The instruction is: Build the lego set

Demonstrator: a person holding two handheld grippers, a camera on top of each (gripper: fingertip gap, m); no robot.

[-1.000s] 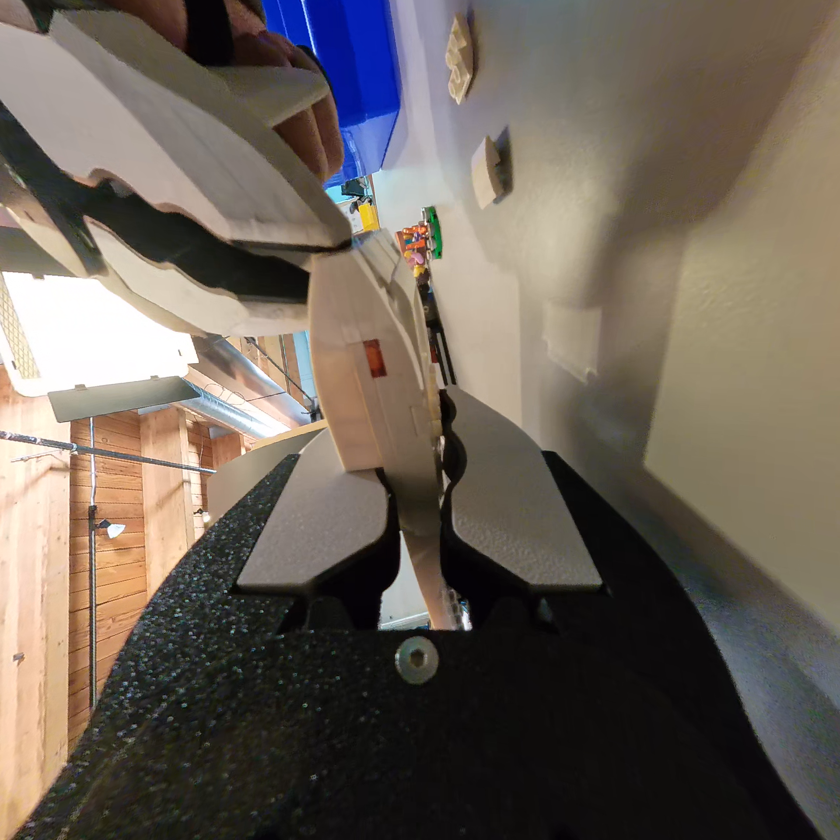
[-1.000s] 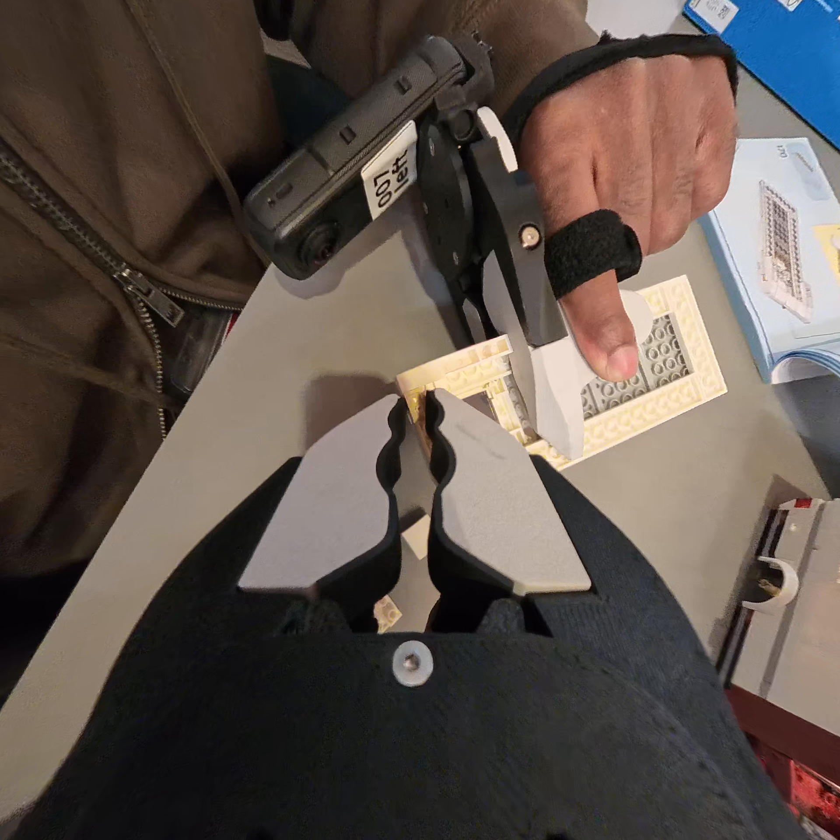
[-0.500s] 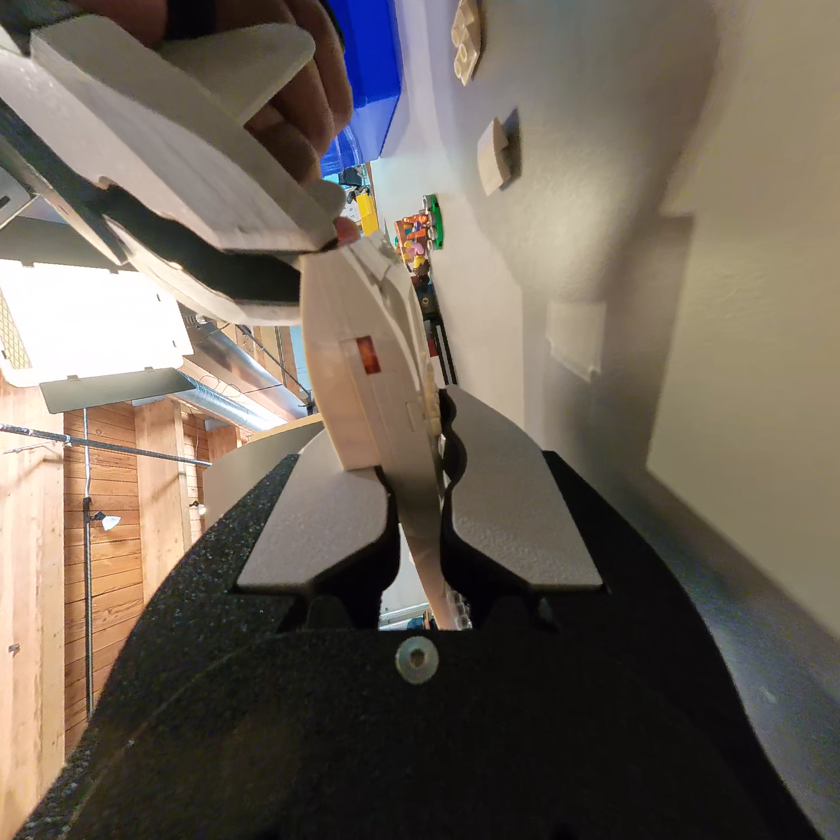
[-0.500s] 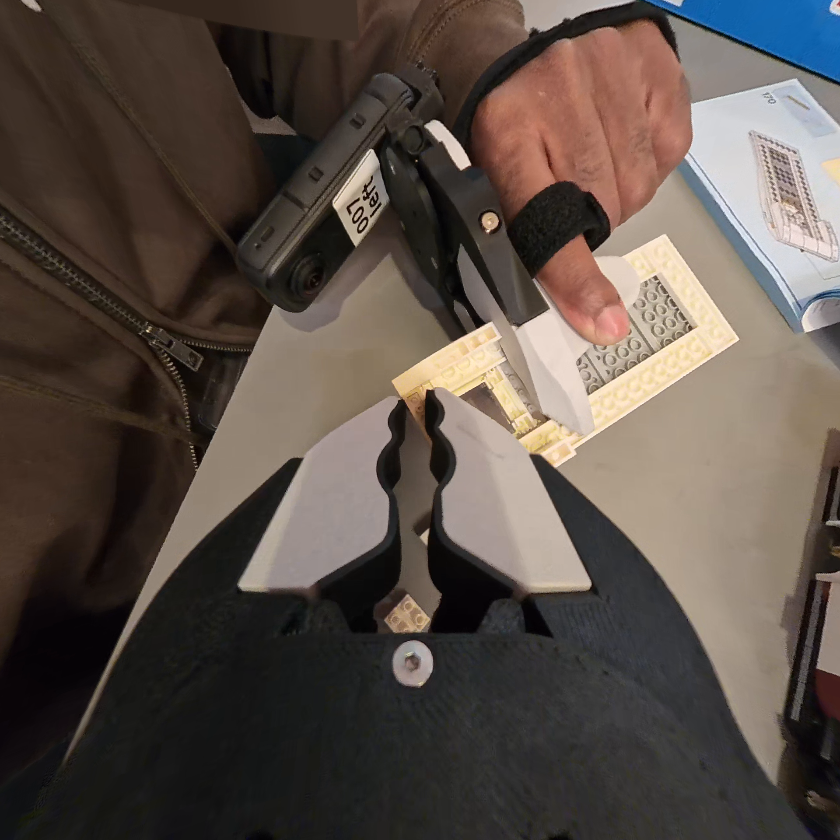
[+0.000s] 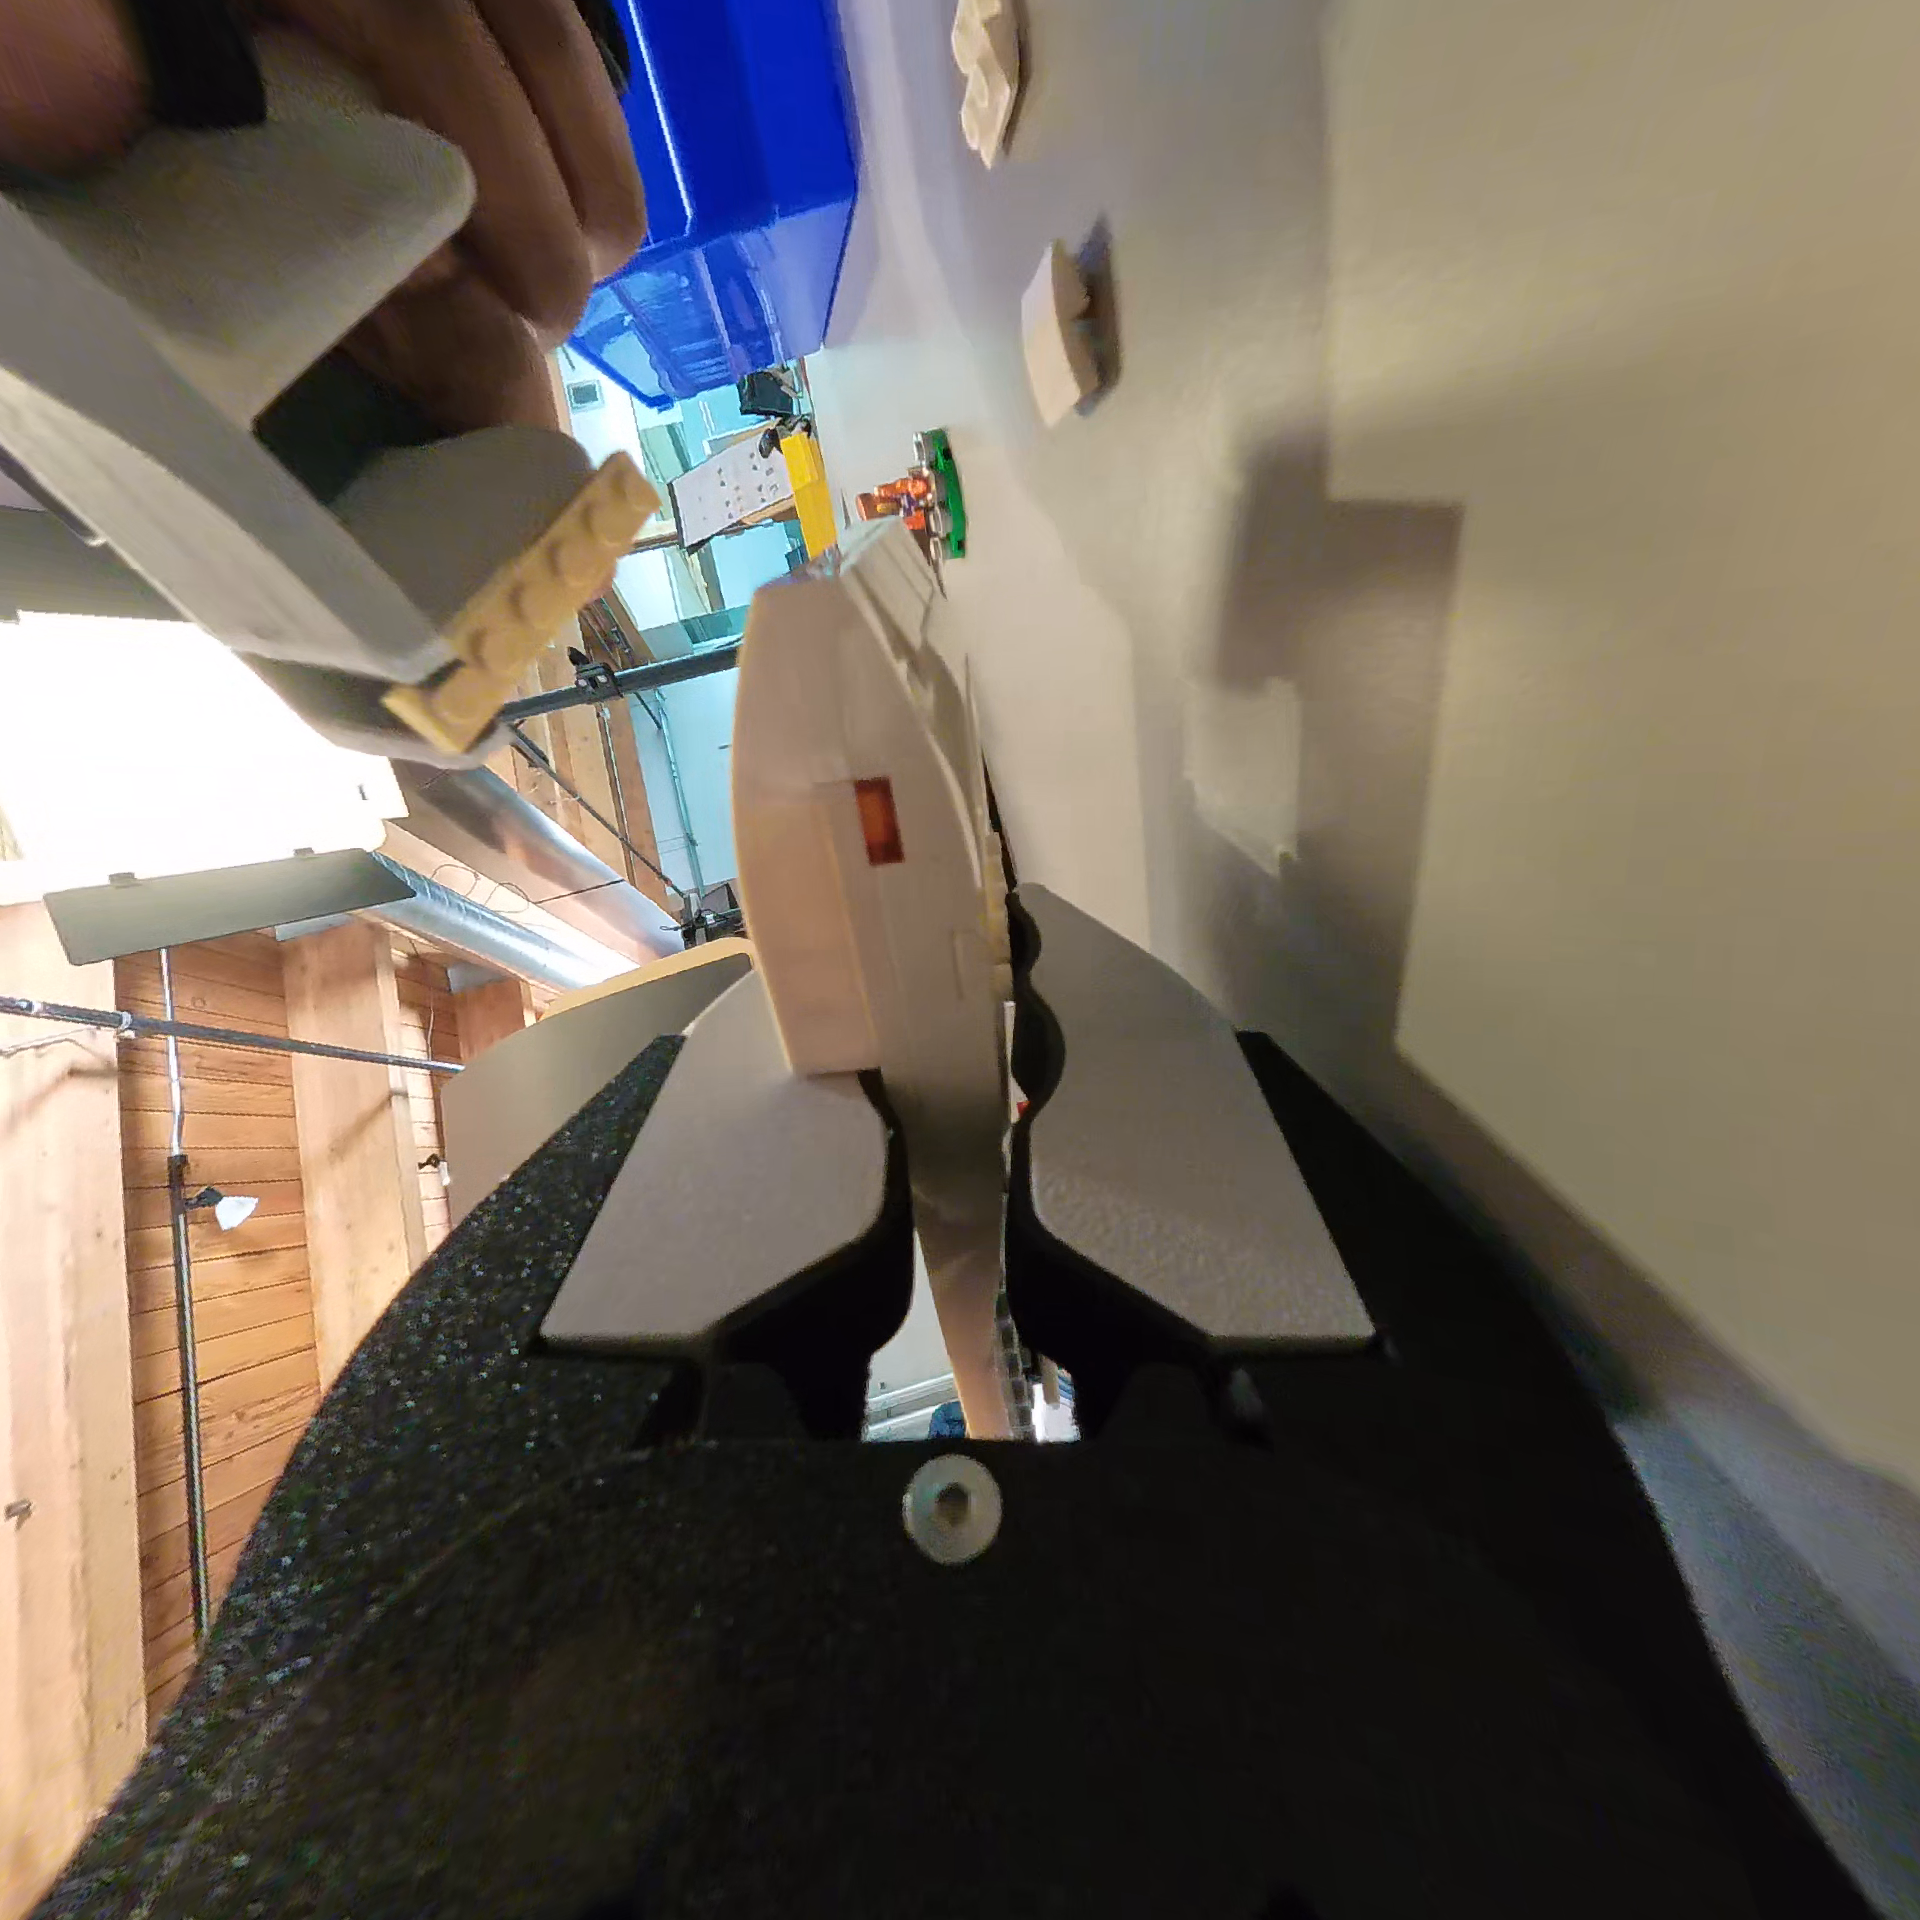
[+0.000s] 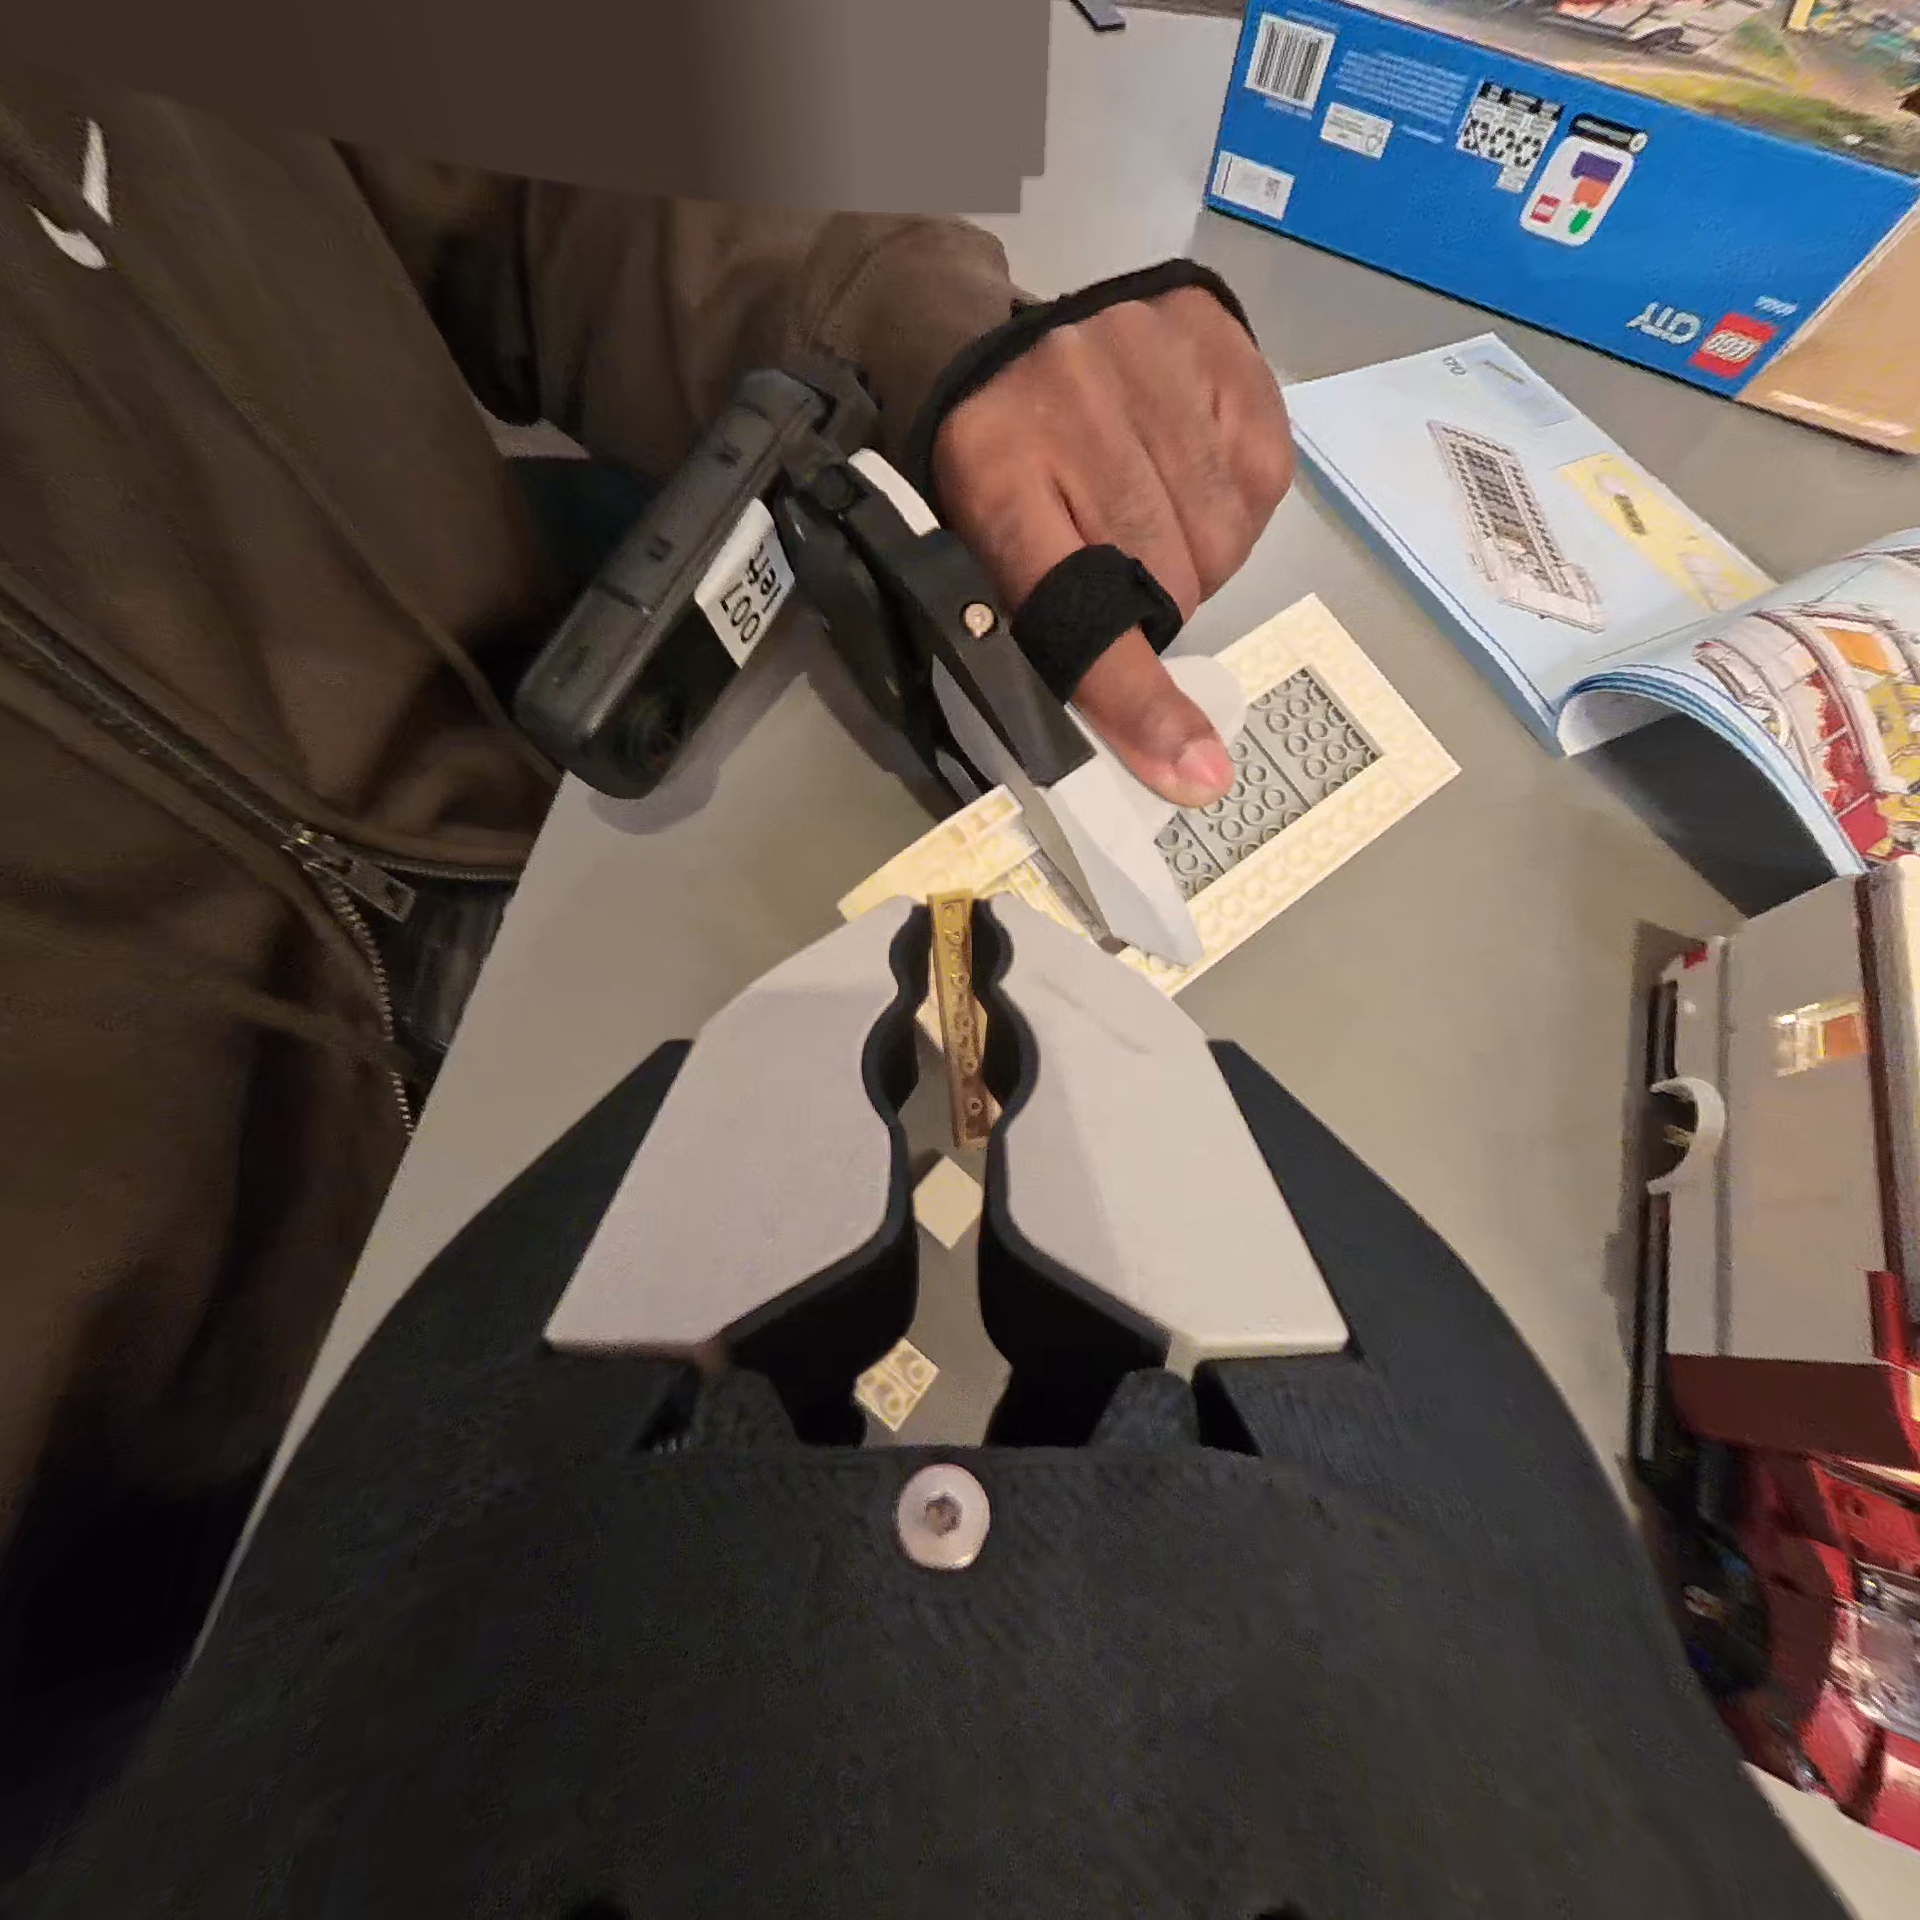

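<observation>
Tan plate pinched in right fingers; left fingers clamp cream panel.

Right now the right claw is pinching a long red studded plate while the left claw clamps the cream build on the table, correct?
One thing is off: the plate in the right claw is tan, not red, as the right wrist view shows. The left claw does clamp the cream build on the table.

Speckled black plastic tool bodies, pale grey fingers, silver screw; brown zipped hoodie, black finger strap.
</observation>
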